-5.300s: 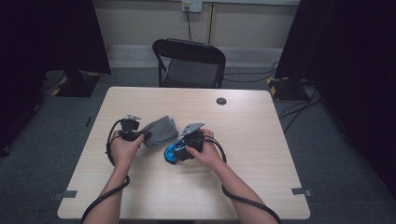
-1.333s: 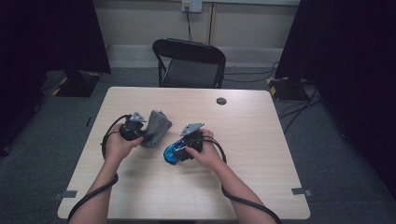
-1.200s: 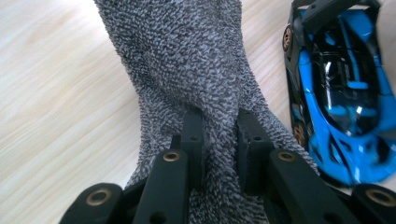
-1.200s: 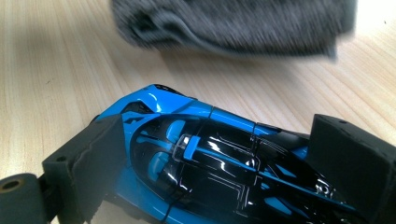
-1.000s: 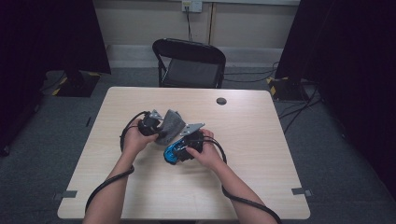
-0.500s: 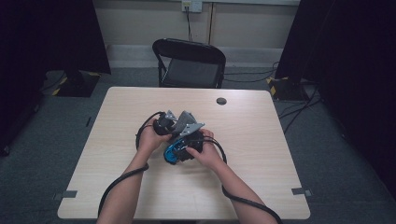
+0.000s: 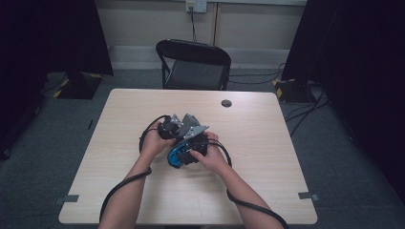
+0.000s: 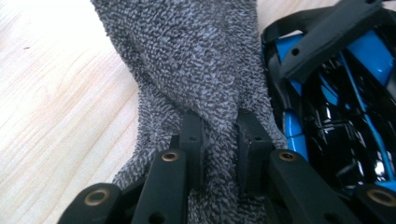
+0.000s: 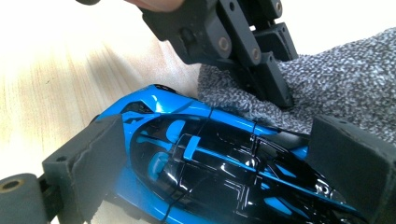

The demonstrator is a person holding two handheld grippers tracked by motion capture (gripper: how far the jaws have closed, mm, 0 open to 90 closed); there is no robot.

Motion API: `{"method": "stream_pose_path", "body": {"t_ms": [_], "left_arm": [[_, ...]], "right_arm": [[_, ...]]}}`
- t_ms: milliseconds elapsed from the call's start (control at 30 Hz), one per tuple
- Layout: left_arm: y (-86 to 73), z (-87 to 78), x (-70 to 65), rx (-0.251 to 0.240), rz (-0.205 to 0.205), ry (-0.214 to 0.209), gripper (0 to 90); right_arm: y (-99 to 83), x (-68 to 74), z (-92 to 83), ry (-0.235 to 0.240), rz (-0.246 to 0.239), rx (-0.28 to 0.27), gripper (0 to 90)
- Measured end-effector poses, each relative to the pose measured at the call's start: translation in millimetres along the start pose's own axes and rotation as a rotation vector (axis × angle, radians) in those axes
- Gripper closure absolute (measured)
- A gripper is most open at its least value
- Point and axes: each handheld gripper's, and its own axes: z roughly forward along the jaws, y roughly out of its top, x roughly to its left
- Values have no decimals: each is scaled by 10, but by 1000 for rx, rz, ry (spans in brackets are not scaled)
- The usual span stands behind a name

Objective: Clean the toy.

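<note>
Near the middle of the pale wooden desk (image 7: 267, 191), the right claw (image 9: 219, 172) pinches the glossy blue-and-black toy car (image 9: 196, 163) across its sides. The left claw (image 8: 219, 140), pressed together on the grey terry cloth (image 8: 196, 60), holds it just beside the car, touching its far side.

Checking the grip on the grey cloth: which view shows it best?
Left gripper view: the grey cloth sits pinched between that left gripper. The right gripper view shows one edge beside the blue toy car; the high view shows nothing clear.
</note>
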Motion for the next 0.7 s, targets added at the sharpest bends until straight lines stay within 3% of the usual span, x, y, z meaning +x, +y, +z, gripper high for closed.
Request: {"method": "stream_pose_path", "body": {"t_ms": [700], "left_arm": [[-273,-282,6,17,-31,-22,761]], "right_arm": [[12,26,7,3,-2,5,44]]}}
